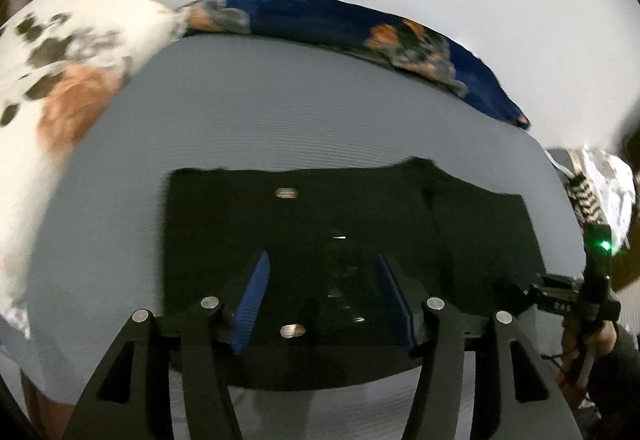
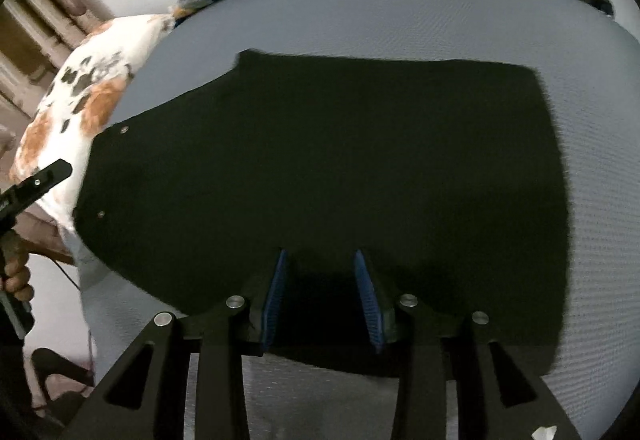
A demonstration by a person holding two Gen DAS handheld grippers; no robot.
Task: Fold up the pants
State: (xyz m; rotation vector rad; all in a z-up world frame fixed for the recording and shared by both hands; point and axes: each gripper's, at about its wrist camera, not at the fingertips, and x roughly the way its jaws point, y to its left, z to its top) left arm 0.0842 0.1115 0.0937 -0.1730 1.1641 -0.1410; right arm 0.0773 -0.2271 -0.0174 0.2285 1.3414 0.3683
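Black pants (image 1: 360, 224) lie folded flat on a grey bed sheet (image 1: 280, 111), with metal buttons (image 1: 286, 193) showing at the waistband. My left gripper (image 1: 322, 264) is open, its blue pads (image 1: 256, 288) spread just above the near edge of the pants. In the right wrist view the pants (image 2: 340, 167) form a broad black shape. My right gripper (image 2: 320, 260) is open over their near edge, with nothing between the pads (image 2: 368, 292). The right gripper also shows at the right of the left wrist view (image 1: 560, 292).
A white pillow with orange and grey blotches (image 1: 60, 79) lies at the left. A dark blue floral blanket (image 1: 360, 27) runs along the far edge of the bed. Patterned cloth (image 1: 600, 191) sits at the right edge. Curtains (image 2: 48, 19) hang at the left.
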